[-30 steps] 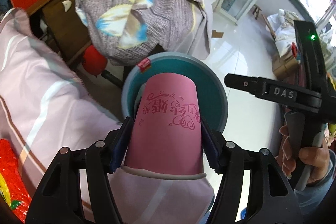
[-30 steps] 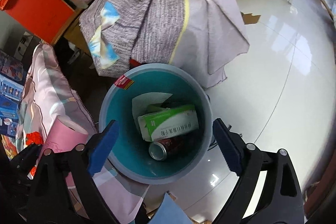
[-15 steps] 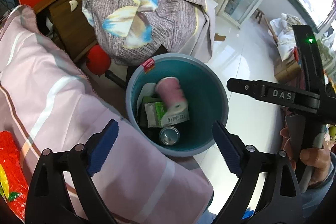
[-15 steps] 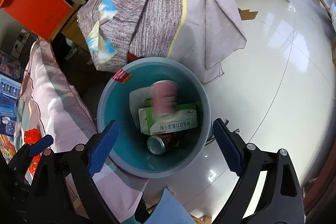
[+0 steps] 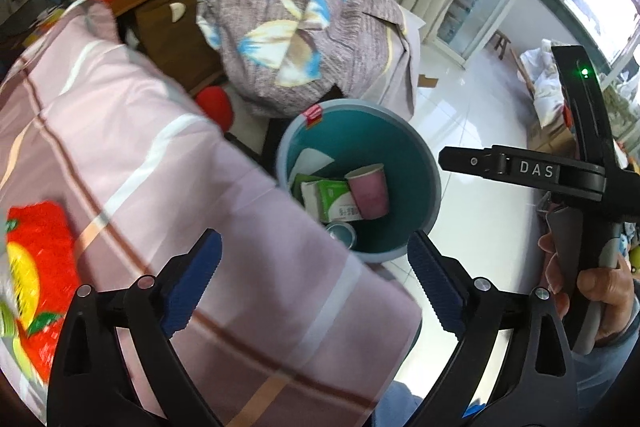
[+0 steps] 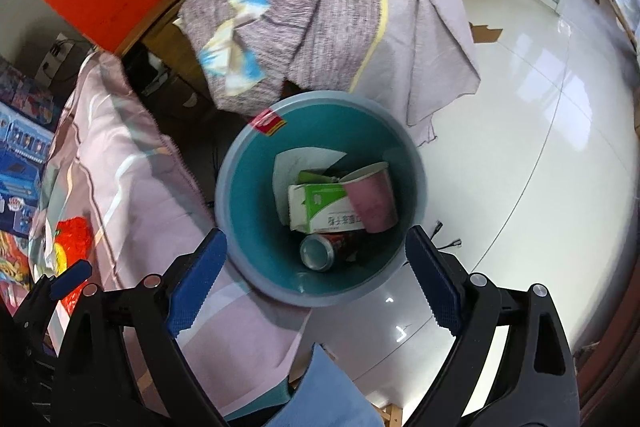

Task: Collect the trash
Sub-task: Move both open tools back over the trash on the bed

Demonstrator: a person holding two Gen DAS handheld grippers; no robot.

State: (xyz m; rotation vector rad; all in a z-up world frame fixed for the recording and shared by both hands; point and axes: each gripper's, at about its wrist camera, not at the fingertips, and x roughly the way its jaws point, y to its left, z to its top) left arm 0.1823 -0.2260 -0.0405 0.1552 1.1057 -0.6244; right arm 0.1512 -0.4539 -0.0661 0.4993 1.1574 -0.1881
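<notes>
In the left wrist view, the left tongs (image 5: pixel 314 283) are standing wide apart and holding nothing, hanging over the pink bedding (image 5: pixel 168 195); the pink cup (image 5: pixel 368 189) is lying ahead and slightly right, down inside the teal bin (image 5: pixel 424 163).

In the right wrist view, the right tongs (image 6: pixel 314 281) are also gaping apart, sitting directly above the bin (image 6: pixel 236 163), nearer the cup (image 6: pixel 372 203), which is resting tilted on the green box (image 6: pixel 320 207) beside a can (image 6: pixel 318 251).

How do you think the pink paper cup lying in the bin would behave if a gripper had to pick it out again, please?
The pink paper cup looks thin-walled and empty, so it is probably very light and would crush under a firm squeeze. It lies on its side, leaning on the green and white box inside the bin, so a nudge would likely roll or slide it.
</notes>
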